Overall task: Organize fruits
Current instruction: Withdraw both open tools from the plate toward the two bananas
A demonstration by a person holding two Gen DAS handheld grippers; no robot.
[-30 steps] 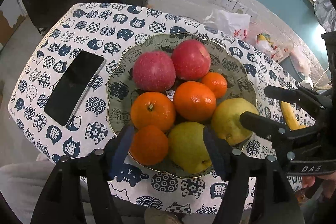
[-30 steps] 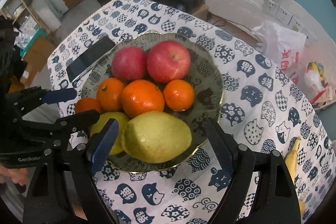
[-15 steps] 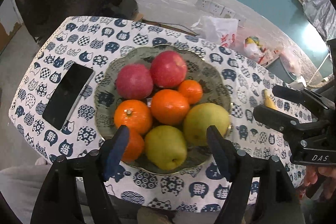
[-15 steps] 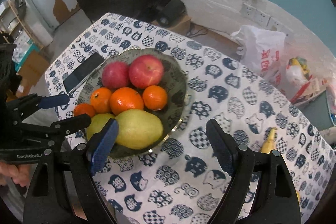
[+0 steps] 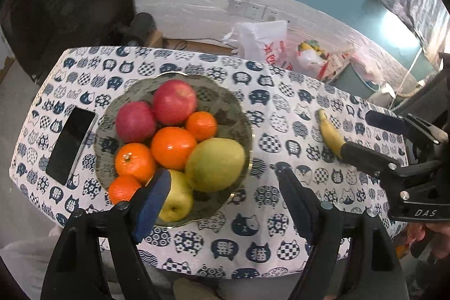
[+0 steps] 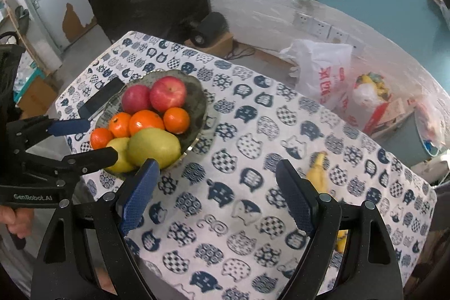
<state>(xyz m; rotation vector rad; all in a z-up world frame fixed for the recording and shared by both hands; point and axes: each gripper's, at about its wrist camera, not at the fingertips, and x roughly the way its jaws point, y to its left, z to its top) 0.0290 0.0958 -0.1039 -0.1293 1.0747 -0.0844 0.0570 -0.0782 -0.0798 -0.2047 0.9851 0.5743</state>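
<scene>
The worktop (image 6: 253,173) is covered by matt printed cloth. The phone (image 5: 70,145) is faced in glossy glass. Textured blue pads (image 6: 137,196) are fitted to matt black plastic tongs.

Both grippers sit farther back from the bowl (image 5: 244,114) than a second ago. The left gripper (image 5: 225,196) now has only the small pear (image 5: 178,201) by its left jaw. A banana (image 6: 316,173) now shows beside the right gripper (image 6: 219,198), near its right jaw.

Lived-in home room: cat-print tablecloth (image 6: 247,131), fruit bowl (image 6: 197,100), phone (image 5: 70,145), shopping bags (image 6: 323,75) on floor at 1 o'clock, peeling wall paint
</scene>
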